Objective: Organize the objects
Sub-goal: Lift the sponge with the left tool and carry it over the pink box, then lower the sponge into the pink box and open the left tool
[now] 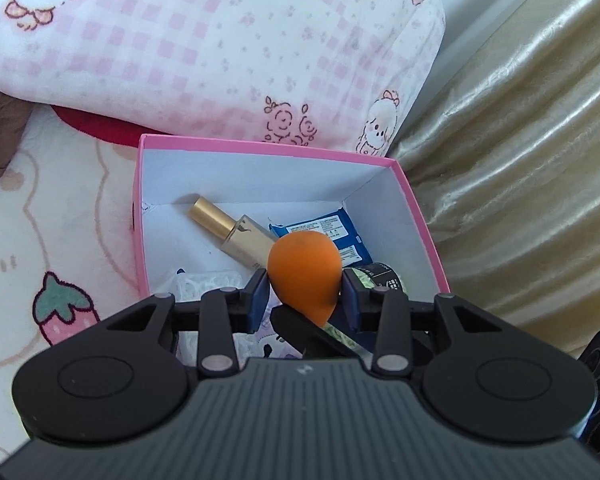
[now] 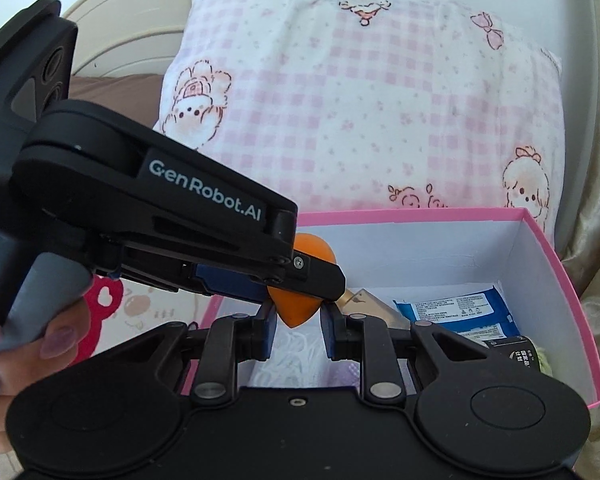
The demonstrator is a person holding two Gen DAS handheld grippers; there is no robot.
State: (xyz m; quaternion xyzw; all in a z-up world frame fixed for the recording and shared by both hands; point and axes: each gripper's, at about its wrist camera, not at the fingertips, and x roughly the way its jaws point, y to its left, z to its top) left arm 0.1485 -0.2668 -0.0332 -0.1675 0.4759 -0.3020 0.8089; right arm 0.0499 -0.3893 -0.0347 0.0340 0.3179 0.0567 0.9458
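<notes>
Orange sponge (image 1: 305,270) clamped between both tongs, above box (image 1: 416,208).

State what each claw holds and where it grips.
Both grip the orange sponge: the left claw across its wide middle, the right claw at its pointed tip.

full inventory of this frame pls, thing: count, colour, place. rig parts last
makeup sponge: 1, orange, held over the box, between both tools' pads
box: 1, pink outside and white inside, open, on the bedspread
bottle: 1, gold, lying in the box
wipes pack: 1, blue, in the box by the far wall
jar: 1, black with print, in the box near its right wall
pillow: 1, pink-and-white check with cartoon prints, behind the box
bedspread: 1, cream with strawberry print, under the box
curtain: 1, beige and shiny, right of the box
left tool: 1, black, shut on the sponge
right tool: 1, black, pads at the sponge's pointed end
hand: 1, gripping the left tool's grey handle
</notes>
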